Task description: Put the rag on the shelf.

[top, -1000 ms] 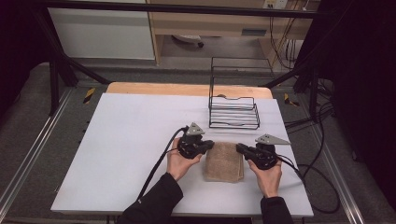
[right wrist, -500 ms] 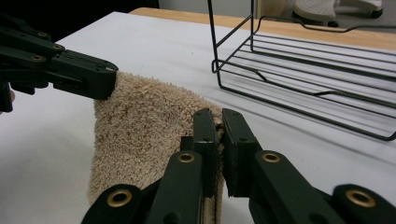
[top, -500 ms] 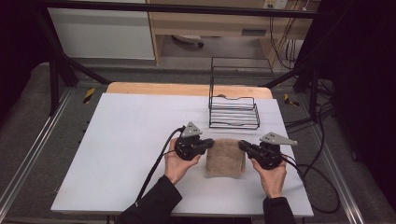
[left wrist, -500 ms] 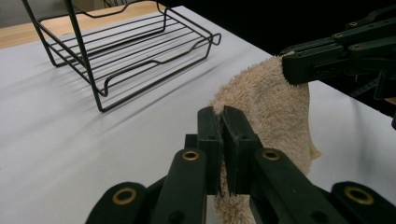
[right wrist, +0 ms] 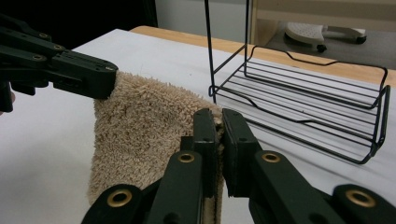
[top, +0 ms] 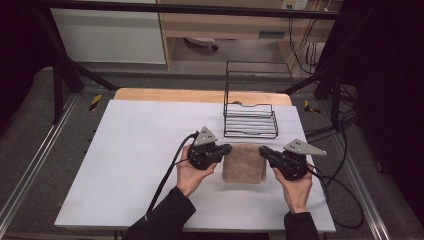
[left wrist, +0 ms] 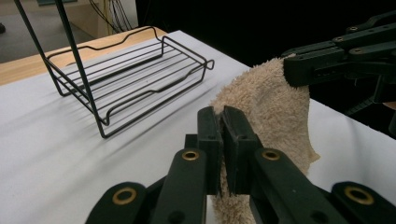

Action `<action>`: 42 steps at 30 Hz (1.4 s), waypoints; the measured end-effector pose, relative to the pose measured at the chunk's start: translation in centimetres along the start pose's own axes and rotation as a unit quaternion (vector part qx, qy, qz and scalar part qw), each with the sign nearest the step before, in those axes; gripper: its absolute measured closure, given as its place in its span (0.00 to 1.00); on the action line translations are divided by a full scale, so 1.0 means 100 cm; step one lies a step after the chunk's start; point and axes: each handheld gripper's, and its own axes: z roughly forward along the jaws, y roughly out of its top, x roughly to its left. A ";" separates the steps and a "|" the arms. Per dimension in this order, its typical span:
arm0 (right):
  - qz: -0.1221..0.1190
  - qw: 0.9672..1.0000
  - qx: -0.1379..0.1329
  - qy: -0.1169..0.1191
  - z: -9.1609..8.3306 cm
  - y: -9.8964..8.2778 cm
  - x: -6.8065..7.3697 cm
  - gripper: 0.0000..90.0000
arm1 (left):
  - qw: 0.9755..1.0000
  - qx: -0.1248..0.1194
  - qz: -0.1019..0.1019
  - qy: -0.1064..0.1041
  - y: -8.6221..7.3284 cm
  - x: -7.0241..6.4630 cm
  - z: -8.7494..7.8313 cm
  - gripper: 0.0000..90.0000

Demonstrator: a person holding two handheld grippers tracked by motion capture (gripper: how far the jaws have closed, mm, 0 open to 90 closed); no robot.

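A beige folded towel (top: 244, 163) hangs between my two grippers just above the white table top (top: 135, 150). My left gripper (top: 226, 148) is shut on the towel's left upper corner, and its jaws pinch the cloth (left wrist: 261, 107) in the left gripper view. My right gripper (top: 263, 150) is shut on the right upper corner. In the right gripper view the towel (right wrist: 140, 135) sags from its jaws across to the left gripper (right wrist: 100, 79). The right gripper (left wrist: 299, 70) shows at the far corner in the left gripper view.
A black wire rack (top: 251, 112) with a tall back frame stands just behind the towel on the table. Cables trail from both grippers toward the near edge and the right. A wooden strip (top: 165, 95) runs along the table's far side.
Both grippers have risen a little with the towel, lifting its top edge off the table. The towel now hangs rather than lying flat.
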 end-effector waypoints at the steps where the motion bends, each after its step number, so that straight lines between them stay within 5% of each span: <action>1: -0.001 1.000 -0.002 -0.001 -0.001 0.001 0.000 0.95 | 1.000 -0.001 0.001 0.000 0.001 0.000 0.000 0.95; 42: -0.016 0.996 -0.088 -0.030 -0.024 0.052 -0.003 0.95 | 0.997 -0.071 0.025 0.014 0.063 -0.001 -0.009 0.95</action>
